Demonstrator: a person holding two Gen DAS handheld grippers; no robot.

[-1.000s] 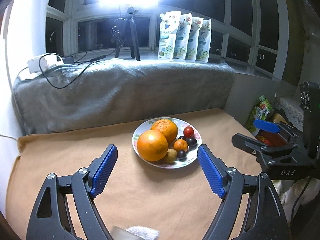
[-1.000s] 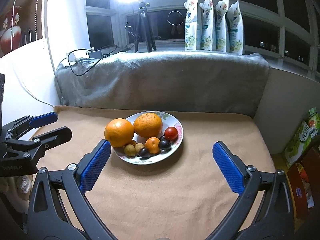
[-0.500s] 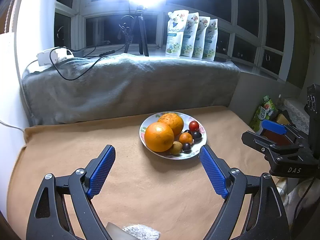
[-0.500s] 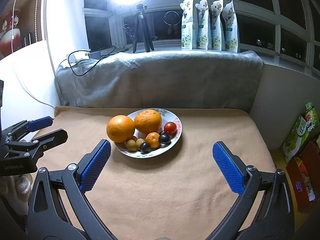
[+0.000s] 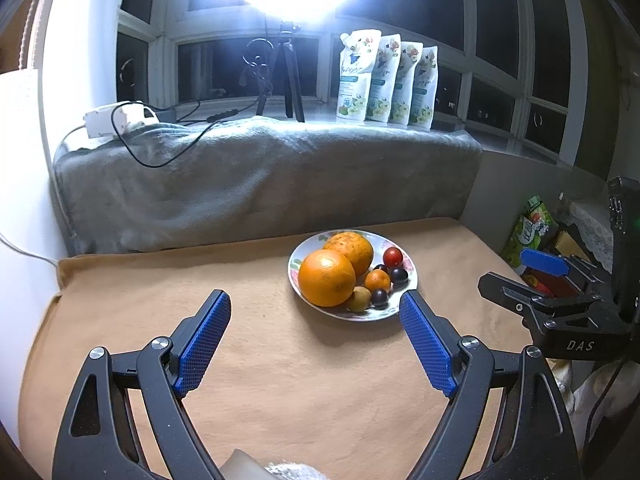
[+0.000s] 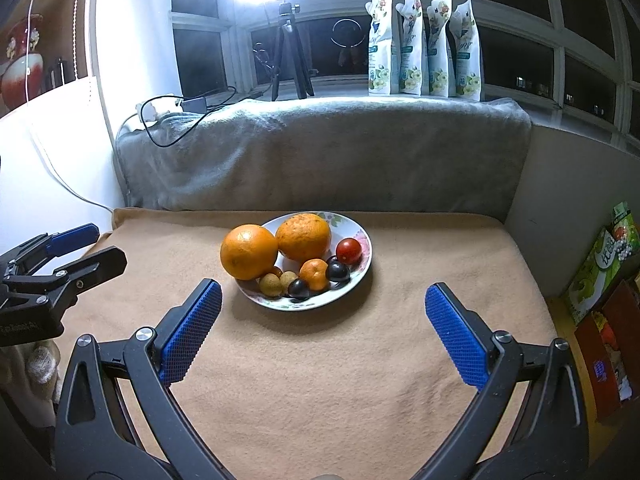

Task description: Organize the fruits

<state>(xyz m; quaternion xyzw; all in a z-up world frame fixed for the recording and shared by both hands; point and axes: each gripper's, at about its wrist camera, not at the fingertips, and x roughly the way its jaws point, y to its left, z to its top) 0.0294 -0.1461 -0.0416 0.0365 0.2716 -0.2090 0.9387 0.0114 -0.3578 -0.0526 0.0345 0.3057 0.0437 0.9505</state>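
Note:
A flowered white plate (image 5: 408,285) (image 6: 356,276) sits on the tan blanket and holds two large oranges (image 5: 327,277) (image 6: 249,251), a small mandarin (image 6: 314,274), a red cherry tomato (image 6: 349,251), dark grapes (image 6: 337,271) and small yellow-brown fruits (image 6: 269,284). My left gripper (image 5: 315,316) is open and empty, held back from the plate, which lies just ahead of its right finger. My right gripper (image 6: 323,312) is open and empty, just short of the plate's near rim. Each gripper shows in the other's view, at the side edge.
A grey blanket-covered ledge (image 6: 320,152) rises behind the tan blanket (image 6: 320,360). On the sill stand several white pouches (image 6: 424,44), a tripod (image 6: 290,52) and cables. Boxes and packets (image 6: 604,256) lie at the right, off the blanket's edge.
Both grippers have drawn back and drifted a little; the plate now sits further right in the left wrist view. The fruit has not moved and the jaws stay open.

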